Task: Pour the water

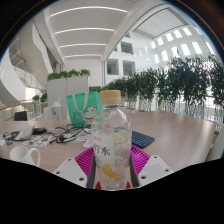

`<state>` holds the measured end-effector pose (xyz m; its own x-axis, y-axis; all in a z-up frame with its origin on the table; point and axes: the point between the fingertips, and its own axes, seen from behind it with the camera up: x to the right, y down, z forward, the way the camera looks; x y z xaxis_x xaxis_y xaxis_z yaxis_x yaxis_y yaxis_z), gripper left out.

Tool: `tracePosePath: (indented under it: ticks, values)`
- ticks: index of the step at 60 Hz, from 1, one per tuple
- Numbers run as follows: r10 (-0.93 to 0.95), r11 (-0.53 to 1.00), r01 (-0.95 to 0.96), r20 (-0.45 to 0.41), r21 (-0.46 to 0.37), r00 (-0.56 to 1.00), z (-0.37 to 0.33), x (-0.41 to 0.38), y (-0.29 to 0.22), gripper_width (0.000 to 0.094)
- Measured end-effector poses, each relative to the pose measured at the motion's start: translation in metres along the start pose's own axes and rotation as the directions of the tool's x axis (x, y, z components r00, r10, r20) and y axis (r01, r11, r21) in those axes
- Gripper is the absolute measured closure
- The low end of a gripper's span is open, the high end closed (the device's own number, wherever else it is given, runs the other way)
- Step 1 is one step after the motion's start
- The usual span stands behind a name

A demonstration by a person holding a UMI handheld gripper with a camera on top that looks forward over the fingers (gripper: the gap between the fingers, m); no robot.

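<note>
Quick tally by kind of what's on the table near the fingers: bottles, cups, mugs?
Bottles: 1, the clear water bottle with a tan cap, held between the fingers.
Green cups: 1, the translucent green cup beyond the bottle.
White mugs: 1, the white mug beside the fingers.
Total: 3. Other clutter on the table is too small to identify.

bottle [115,140] upright between the gripper [113,165] fingers, on the table [175,130]. cup [25,156] to its left; glass [79,107] behind it, left; flat pad [143,139] just right. planters [67,90] and a row of plants [170,85] beyond the table.
</note>
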<state>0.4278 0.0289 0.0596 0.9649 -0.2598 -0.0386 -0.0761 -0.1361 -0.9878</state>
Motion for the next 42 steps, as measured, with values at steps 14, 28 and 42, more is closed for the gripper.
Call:
tracePosePath:
  ticks: [14,28,42]
  values:
    - [-0.013,0.985,0.005,-0.045,-0.172,0.999,-0.029,-0.001,0.016,0.0141]
    - [-0.002,0.974,-0.004,-0.026,-0.225,1.000,-0.156,-0.041,-0.012,0.0095]
    - [0.002,0.976,-0.011,-0.041,-0.219,0.999,-0.306,-0.112,-0.070,0.0095]
